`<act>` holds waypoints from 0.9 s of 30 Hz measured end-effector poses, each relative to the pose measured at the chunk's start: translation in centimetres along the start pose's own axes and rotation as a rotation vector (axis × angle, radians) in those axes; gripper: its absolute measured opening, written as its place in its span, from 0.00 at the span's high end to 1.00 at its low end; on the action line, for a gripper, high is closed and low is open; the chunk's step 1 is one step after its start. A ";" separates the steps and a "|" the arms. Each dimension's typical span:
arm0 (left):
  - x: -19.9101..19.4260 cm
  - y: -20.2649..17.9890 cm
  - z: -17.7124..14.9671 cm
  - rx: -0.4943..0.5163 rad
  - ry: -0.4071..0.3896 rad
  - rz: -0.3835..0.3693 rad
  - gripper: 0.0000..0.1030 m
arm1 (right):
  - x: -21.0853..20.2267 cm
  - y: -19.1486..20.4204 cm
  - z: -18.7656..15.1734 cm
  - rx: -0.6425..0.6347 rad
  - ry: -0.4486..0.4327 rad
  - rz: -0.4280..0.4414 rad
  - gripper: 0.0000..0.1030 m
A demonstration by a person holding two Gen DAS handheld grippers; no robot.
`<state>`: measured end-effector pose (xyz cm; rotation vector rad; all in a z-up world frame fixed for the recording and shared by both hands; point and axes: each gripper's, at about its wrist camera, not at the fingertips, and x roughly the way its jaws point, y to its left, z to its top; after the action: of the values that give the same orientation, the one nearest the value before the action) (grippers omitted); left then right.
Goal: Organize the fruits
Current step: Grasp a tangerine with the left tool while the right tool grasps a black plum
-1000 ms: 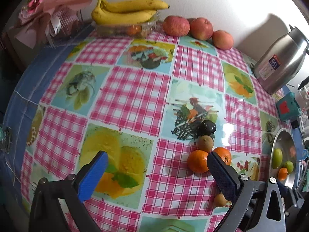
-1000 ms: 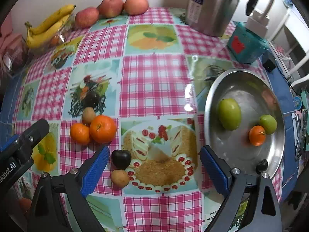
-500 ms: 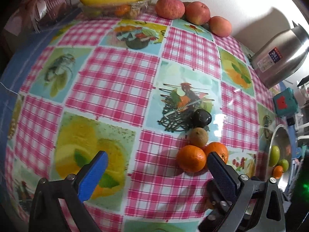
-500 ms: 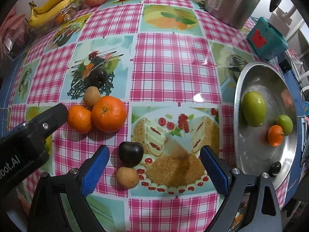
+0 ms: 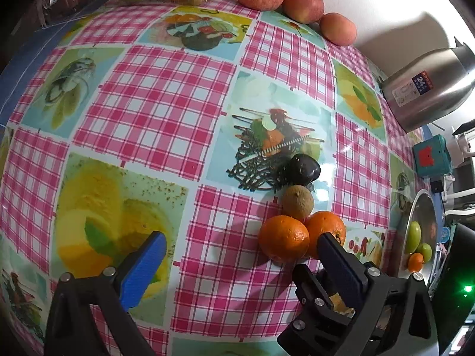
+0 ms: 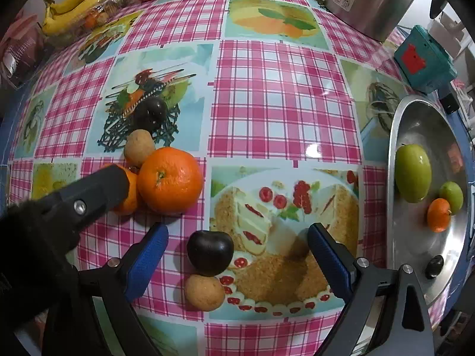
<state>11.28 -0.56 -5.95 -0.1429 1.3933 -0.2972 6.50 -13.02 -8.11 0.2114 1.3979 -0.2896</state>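
- Left tool [image 5: 237, 264]: wide open, nothing held, low over table [image 5: 154, 112]; its R finger just beside the small orange [image 5: 283, 238].
- Small orange touches big orange [image 6: 170, 179] & brown kiwi-like fruit [image 5: 297, 202]; dark plum [image 5: 304, 169] right behind that.
- Right tool [image 6: 237, 252]: spread open, empty; second dark plum [image 6: 210, 252] sits btwn its fingers, tan fruit [image 6: 204, 293] touching it, nearer cam.
- Metal tray [image 6: 415, 124] at right: green apple [image 6: 412, 173], lime [image 6: 451, 195], mandarin [image 6: 438, 215].
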 end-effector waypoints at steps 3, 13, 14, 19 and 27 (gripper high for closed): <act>0.2 -0.2 -0.1 0.005 0.008 -0.010 0.06 | 0.4 -0.5 0.2 0.003 -0.002 0.006 0.08; 0.2 -0.1 -0.1 0.000 0.018 -0.037 0.14 | 0.4 -0.9 -0.3 0.004 -0.013 0.019 0.00; 0.2 -0.1 -0.1 -0.001 0.017 -0.038 0.15 | 0.4 -0.8 -0.2 0.002 -0.010 0.019 0.00; 0.1 -0.1 0.0 -0.013 0.019 -0.066 0.23 | 0.7 -0.4 -0.1 0.000 -0.001 0.020 0.00; 0.1 -0.2 0.0 -0.028 0.034 -0.111 0.37 | -1.3 -0.1 -0.4 -0.003 -0.039 0.046 0.45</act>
<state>11.31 -0.79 -5.97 -0.2403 1.4262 -0.3739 5.88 -12.91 -6.85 0.2345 1.3529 -0.2523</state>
